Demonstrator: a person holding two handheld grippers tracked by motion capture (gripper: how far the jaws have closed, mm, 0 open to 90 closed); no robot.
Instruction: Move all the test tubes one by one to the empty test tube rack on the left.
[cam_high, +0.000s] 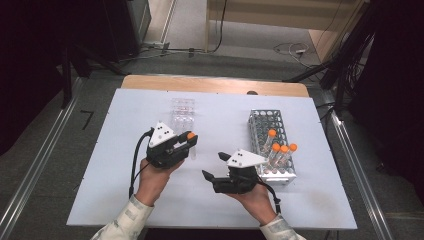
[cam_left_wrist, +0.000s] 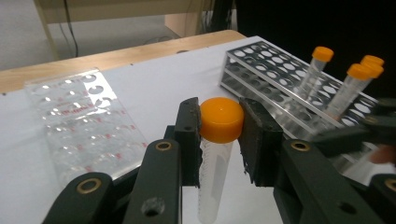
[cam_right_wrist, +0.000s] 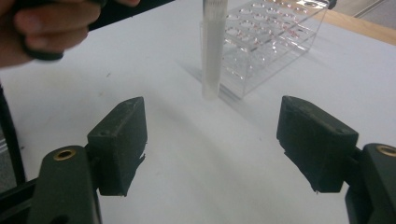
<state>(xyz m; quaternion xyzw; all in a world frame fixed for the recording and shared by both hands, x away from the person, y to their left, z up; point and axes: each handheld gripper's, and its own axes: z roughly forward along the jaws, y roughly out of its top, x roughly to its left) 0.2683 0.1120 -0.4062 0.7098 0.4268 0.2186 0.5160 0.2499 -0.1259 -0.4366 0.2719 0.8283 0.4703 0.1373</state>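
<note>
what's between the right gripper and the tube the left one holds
Nothing: in the right gripper view, bare white table runs from the open right gripper to the tube.

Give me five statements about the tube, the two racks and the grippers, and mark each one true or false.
1. The left gripper is shut on the orange cap of a tube. True.
2. The right gripper holds a tube. False: its jaws stand wide apart with nothing between them.
3. Four orange-capped tubes stand in the metal rack. True.
4. The clear plastic rack is full of tubes. False: its holes look empty.
5. The metal rack is on the person's left. False: it is at the right of the high view, beside the right gripper.
</note>
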